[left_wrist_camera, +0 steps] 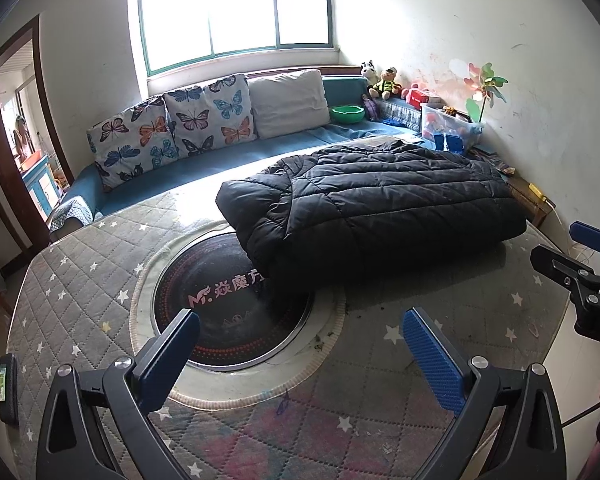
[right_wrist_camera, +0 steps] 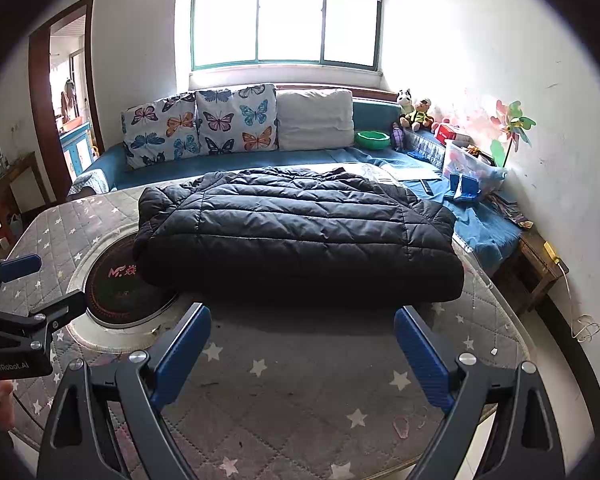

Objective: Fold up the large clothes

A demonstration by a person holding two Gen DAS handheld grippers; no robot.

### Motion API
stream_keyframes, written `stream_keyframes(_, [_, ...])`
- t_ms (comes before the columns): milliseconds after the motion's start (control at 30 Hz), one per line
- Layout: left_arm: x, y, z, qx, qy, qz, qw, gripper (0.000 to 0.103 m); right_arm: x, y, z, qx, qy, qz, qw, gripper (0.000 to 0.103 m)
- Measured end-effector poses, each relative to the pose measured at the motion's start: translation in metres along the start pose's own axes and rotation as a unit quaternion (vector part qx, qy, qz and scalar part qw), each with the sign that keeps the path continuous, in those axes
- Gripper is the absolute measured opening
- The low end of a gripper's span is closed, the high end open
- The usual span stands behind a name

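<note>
Both tools hover level above the quilted desk [right_wrist_camera: 292, 380], fingers spread wide and empty: left tool [left_wrist_camera: 300, 344], right tool [right_wrist_camera: 302, 340]. The folded black jacket [right_wrist_camera: 300, 236] lies just ahead of them.

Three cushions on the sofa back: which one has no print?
The plain white cushion, rightmost of the three and nearest the green bowl. The two butterfly cushions to its left carry coloured butterflies.

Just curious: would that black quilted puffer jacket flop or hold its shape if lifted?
The black quilted puffer jacket would probably sag, since it lies in soft folds. Its puffy bulk suggests it is light for its size. The smooth shell may be slippery.
</note>
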State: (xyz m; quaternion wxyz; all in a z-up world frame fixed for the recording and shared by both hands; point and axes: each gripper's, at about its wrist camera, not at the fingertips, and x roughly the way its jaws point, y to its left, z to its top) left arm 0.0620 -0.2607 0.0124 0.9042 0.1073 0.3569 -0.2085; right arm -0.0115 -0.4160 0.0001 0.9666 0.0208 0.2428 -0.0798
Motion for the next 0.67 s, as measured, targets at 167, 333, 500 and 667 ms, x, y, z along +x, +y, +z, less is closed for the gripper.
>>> stream_keyframes(167, [-0.0005,-0.0003,0.0003,-0.001,0.000,0.000,1.0000,0.103,-0.0001,0.0002,-0.0001,0.000,0.000,0.000,1.000,0.101])
stream_keyframes(333, [0.0000,-0.0004,-0.0002,0.001,0.000,-0.001,1.0000,0.103,-0.0003,0.0005,0.0000,0.000,0.000,-0.001,1.000,0.101])
stream_keyframes(500, [-0.0005,0.0016,-0.0024,0.001,-0.005,-0.006,1.0000,0.103,-0.0012,0.0018,0.0006,-0.002,-0.002,0.002,1.000,0.101])
stream_keyframes(667, [-0.0016,0.0031,-0.0036,0.006,-0.007,-0.006,0.9999,0.103,0.0005,0.0032,0.0021,-0.003,-0.001,0.003,1.000,0.101])
